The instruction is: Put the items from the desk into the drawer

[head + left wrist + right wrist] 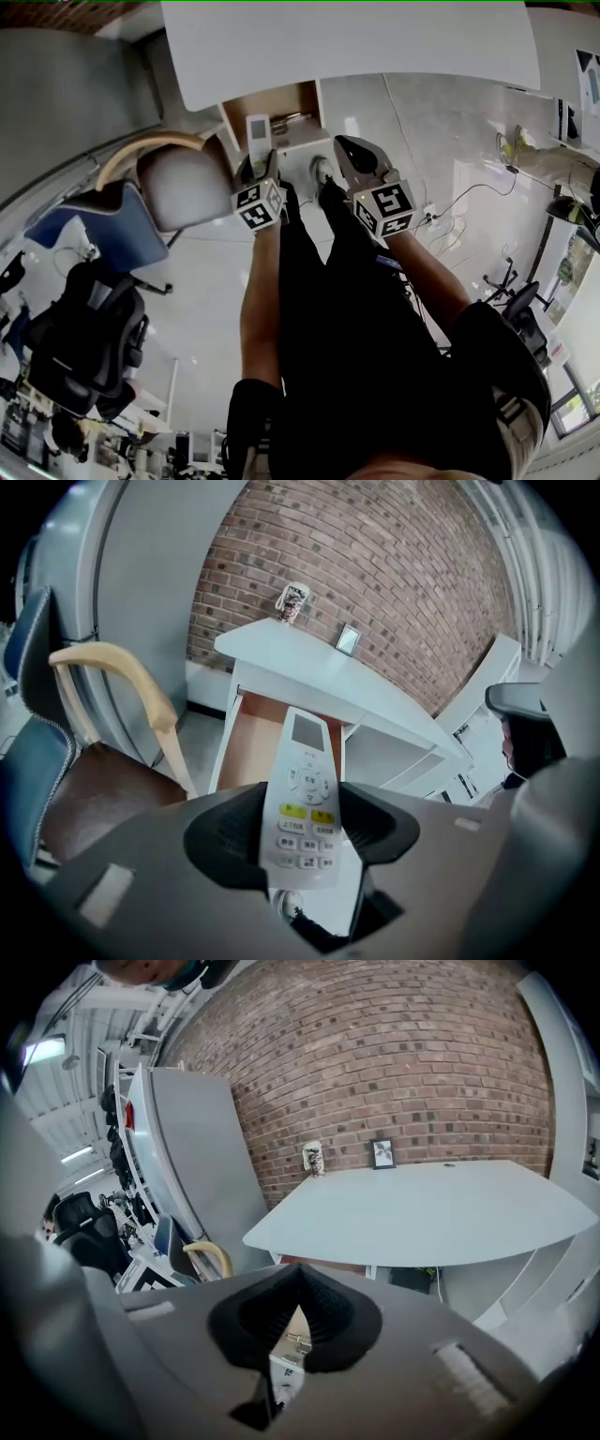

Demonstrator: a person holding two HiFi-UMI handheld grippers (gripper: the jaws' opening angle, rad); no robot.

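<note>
A white remote control [302, 803] with yellow and grey buttons stands lengthwise between the pads of my left gripper [302, 816], which is shut on it. In the head view the remote [258, 134] sticks out past the left gripper [258, 161], just before the open wooden drawer [274, 103] under the white desk [356, 42]. The drawer [251, 747] shows its bare brown bottom beyond the remote. My right gripper [352, 156] hangs beside the left one, on its right. Its jaws [296, 1283] are shut, tip against tip, with nothing between them.
A small patterned cup [294, 602] and a picture frame [348, 638] stand at the back of the desk, against a brick wall. A chair with a curved wooden armrest [127, 682] stands left of the drawer. White shelving [469, 728] lies to the right. The person's legs fill the floor below.
</note>
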